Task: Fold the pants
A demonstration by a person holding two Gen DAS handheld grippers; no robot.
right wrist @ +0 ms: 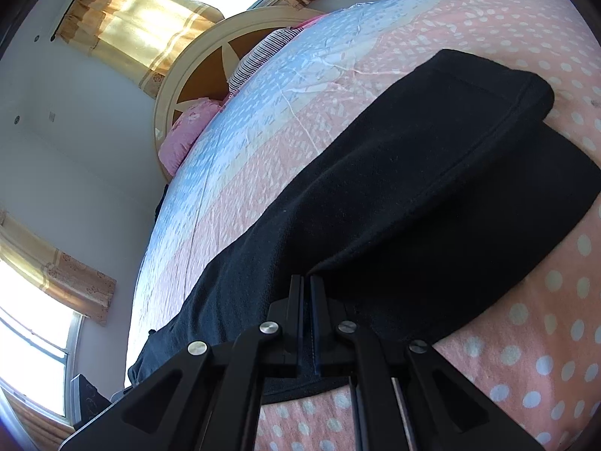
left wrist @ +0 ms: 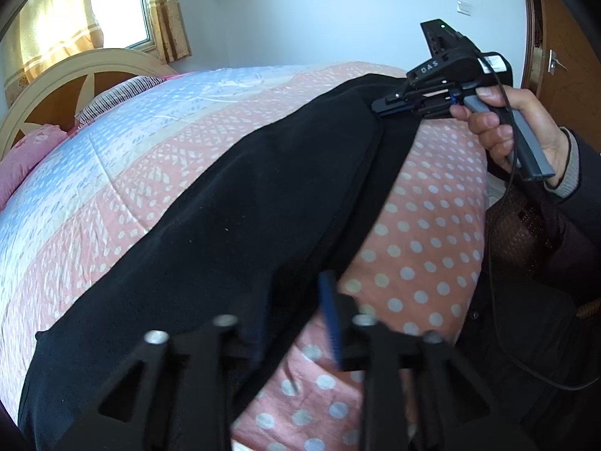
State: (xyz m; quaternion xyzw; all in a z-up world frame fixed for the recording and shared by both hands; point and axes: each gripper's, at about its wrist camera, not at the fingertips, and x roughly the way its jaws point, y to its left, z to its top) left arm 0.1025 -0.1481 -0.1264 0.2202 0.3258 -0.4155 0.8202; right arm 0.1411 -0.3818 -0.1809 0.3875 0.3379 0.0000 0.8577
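Step in hand: taking hold of the near edge of the black pants [left wrist: 233,218], judged an early stage of the fold, since the garment lies at full length.
Pants: stretched lengthwise across the quilt [left wrist: 124,143], 1 leg stacked roughly on the other, the lower layer showing along the near side.
Right gripper [right wrist: 307,300]: jaws pressed together on a pinch of the pants' edge; the left wrist view shows it held in the person's hand [left wrist: 514,127].
Left gripper [left wrist: 293,323]: jaws partly apart, the pants' edge lying between them; no pad visibly presses the cloth.
Next move: likely calls for the left gripper to close on the cloth, then both ends to be lifted and carried over together.
Surface: soft padded quilt in pink and pale blue bands, dotted near the edge.
Room: curved headboard [right wrist: 195,75], pink pillow [right wrist: 188,127], curtained windows, white walls, wooden door [left wrist: 563,56].
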